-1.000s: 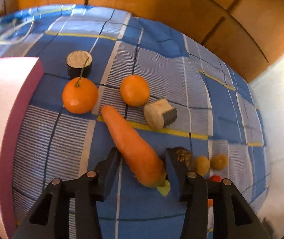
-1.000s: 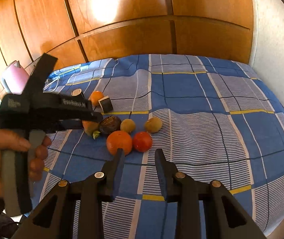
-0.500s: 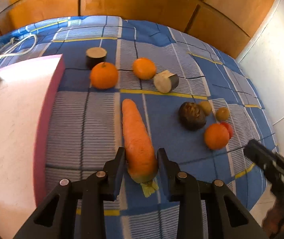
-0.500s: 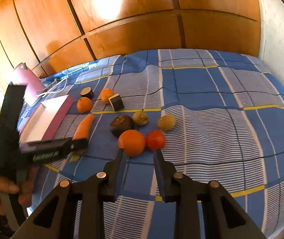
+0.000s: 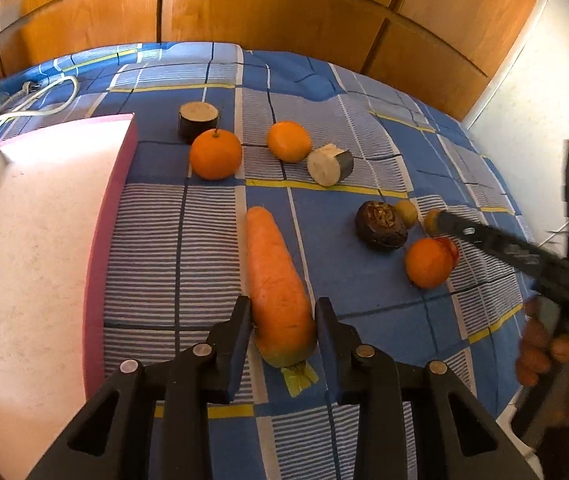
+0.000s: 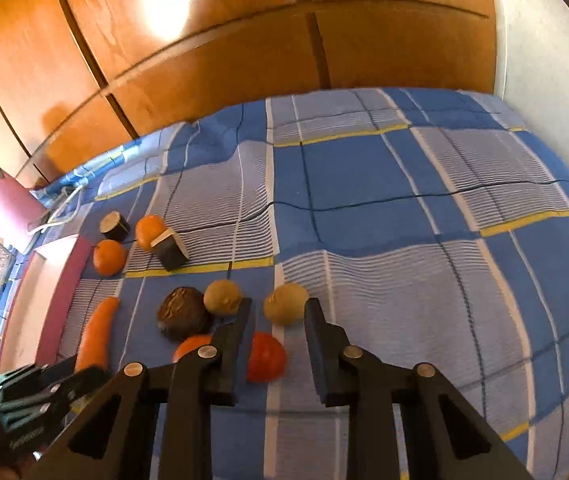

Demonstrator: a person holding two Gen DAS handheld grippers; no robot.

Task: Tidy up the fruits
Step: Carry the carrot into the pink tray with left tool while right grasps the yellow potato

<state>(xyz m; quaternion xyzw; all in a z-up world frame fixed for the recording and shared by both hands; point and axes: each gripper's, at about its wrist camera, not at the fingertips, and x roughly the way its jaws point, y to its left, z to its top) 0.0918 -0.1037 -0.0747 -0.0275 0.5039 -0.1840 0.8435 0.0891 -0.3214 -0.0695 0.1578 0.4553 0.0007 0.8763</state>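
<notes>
Carrot (image 5: 276, 280) sitting between the fingers of the left gripper (image 5: 283, 322), thick end nearest, looks clamped or just about touching both sides, lying on the blue plaid bed (image 5: 364, 120). Pink-edged tray (image 5: 104, 240) just left of it. Right gripper (image 6: 276, 322) spread apart, holding nothing, hovering near the red tomato (image 6: 266, 356) and a brownish round fruit (image 6: 286, 304). Dark beetroot (image 6: 182, 312) and an orange (image 6: 190, 346) close on the left. Two more oranges (image 5: 215, 154) plus two cut eggplant chunks (image 5: 330, 164) farther back.
</notes>
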